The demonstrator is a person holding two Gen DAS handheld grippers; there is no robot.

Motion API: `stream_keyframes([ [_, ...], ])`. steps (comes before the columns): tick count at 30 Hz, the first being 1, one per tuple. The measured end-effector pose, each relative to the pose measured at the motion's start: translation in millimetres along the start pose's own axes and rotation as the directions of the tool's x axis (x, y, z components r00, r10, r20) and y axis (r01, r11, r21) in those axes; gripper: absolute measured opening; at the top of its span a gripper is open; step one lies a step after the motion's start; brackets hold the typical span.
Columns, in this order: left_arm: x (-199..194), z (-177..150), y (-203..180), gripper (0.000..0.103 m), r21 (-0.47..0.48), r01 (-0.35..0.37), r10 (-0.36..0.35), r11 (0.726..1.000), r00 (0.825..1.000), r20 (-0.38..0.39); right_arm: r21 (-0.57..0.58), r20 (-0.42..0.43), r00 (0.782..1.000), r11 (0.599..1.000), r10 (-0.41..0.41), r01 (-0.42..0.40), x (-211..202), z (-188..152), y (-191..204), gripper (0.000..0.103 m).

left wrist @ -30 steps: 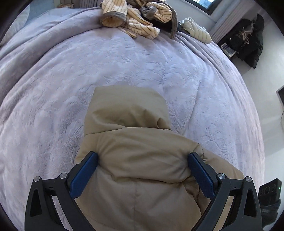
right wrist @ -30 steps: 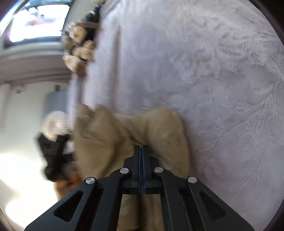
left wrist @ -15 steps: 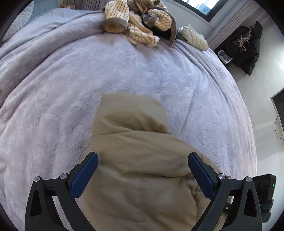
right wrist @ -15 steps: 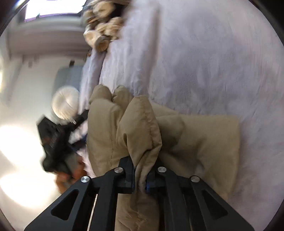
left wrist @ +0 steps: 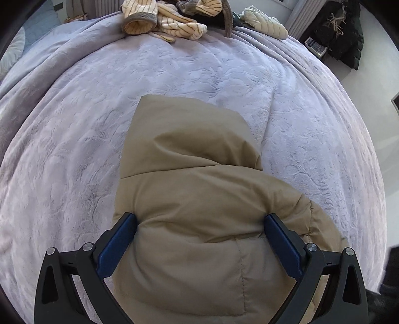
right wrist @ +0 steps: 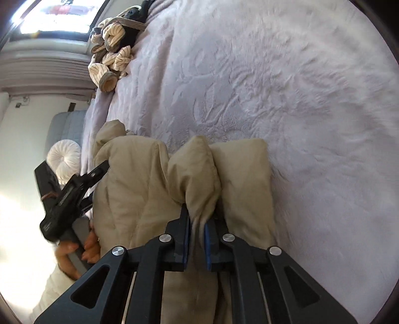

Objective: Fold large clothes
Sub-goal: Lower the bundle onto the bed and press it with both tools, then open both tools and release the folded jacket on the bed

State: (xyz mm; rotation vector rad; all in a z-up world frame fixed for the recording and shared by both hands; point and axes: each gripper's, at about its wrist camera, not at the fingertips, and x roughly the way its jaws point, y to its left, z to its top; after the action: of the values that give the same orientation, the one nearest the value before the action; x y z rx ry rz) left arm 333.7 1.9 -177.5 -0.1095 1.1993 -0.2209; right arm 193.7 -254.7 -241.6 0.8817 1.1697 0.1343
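The tan puffer jacket point(left wrist: 199, 224) lies on the bed point(left wrist: 74, 124), its long axis running ahead of the left hand-held gripper point(left wrist: 199, 229), hood farthest. That gripper straddles the body, spread wide. The right hand-held gripper point(right wrist: 197, 234) pinches a padded fold, probably a sleeve. The hem is cut off below.

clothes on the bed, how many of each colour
Tan puffy hooded jacket: 1
Cream striped fleece garment with grey lining: 1
Cream quilted puffer: 1
Dark garment, mostly hidden behind the striped one: 1
Total: 4, though the far heap on the lilac embossed bedspread may hide more.
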Motion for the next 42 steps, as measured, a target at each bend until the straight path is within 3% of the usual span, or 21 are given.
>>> stream_keyframes([
  [2, 0.2, -1.0, 0.7, 0.101, -0.004, 0.000, 0.000, 1.000, 1.000, 0.003, -0.086, 0.035, 0.998, 0.995, -0.050, 0.053, -28.6, -14.8, 20.2, 0.010],
  [4, 0.8, -1.3, 0.0, 0.101, -0.001, -0.003, 0.003, 1.000, 1.000, 0.005, -0.154, 0.050, 0.998, 0.987, -0.043, 0.050, -47.1, -30.6, 38.9, 0.011],
  [8, 1.2, 0.1, 0.7, 0.101, -0.001, -0.002, 0.002, 1.000, 1.000, 0.004, -0.276, -0.017, 0.998, 0.960, -0.062, 0.055, -54.0, -75.5, 64.5, 0.011],
  [11, -6.0, 0.4, 1.7, 0.101, -0.005, 0.008, -0.008, 1.000, 1.000, 0.007, -0.307, -0.067, 0.969, 0.929, -0.238, 0.207, -26.0, -106.4, 47.7, 0.005],
  [13, -24.8, -2.6, 2.9, 0.101, 0.005, 0.034, -0.034, 0.999, 0.999, 0.021, -0.289, -0.075, 0.951, 0.919, -0.300, 0.267, -10.7, -118.6, 23.6, 0.001],
  [18, -78.9, -41.1, 25.4, 0.101, 0.023, 0.072, -0.073, 0.997, 0.996, 0.046, -0.102, -0.095, 0.950, 0.952, -0.297, 0.288, -4.2, -116.3, -22.6, 0.001],
  [21, -102.4, -96.0, 46.7, 0.101, 0.010, 0.086, -0.086, 0.996, 0.996, 0.029, -0.083, -0.097, 0.954, 0.957, -0.284, 0.276, -10.8, -114.3, -28.2, 0.001],
  [25, -98.9, -160.7, 64.0, 0.101, -0.047, 0.060, -0.062, 0.997, 0.997, -0.037, -0.089, -0.090, 0.950, 0.953, -0.298, 0.291, -14.4, -115.3, -28.3, 0.001],
  [28, -84.4, -189.8, 68.0, 0.103, -0.051, 0.052, -0.055, 0.997, 0.998, -0.043, -0.099, -0.088, 0.942, 0.944, -0.325, 0.316, -11.8, -116.9, -25.7, 0.001],
  [31, -71.0, -197.0, 72.5, 0.103, -0.063, 0.051, -0.055, 0.997, 0.996, -0.067, -0.124, -0.092, 0.930, 0.930, -0.357, 0.345, -9.2, -116.6, -21.7, 0.001],
  [37, -85.4, -188.9, 65.3, 0.103, -0.039, 0.004, -0.007, 0.999, 0.998, -0.070, -0.145, -0.102, 0.899, 0.901, -0.426, 0.410, -19.3, -111.3, -7.0, 0.002],
  [42, -93.1, -190.4, 64.7, 0.103, -0.058, -0.013, 0.008, 0.998, 0.996, -0.086, -0.133, -0.097, 0.902, 0.904, -0.420, 0.406, -47.2, -120.2, 4.7, 0.006],
])
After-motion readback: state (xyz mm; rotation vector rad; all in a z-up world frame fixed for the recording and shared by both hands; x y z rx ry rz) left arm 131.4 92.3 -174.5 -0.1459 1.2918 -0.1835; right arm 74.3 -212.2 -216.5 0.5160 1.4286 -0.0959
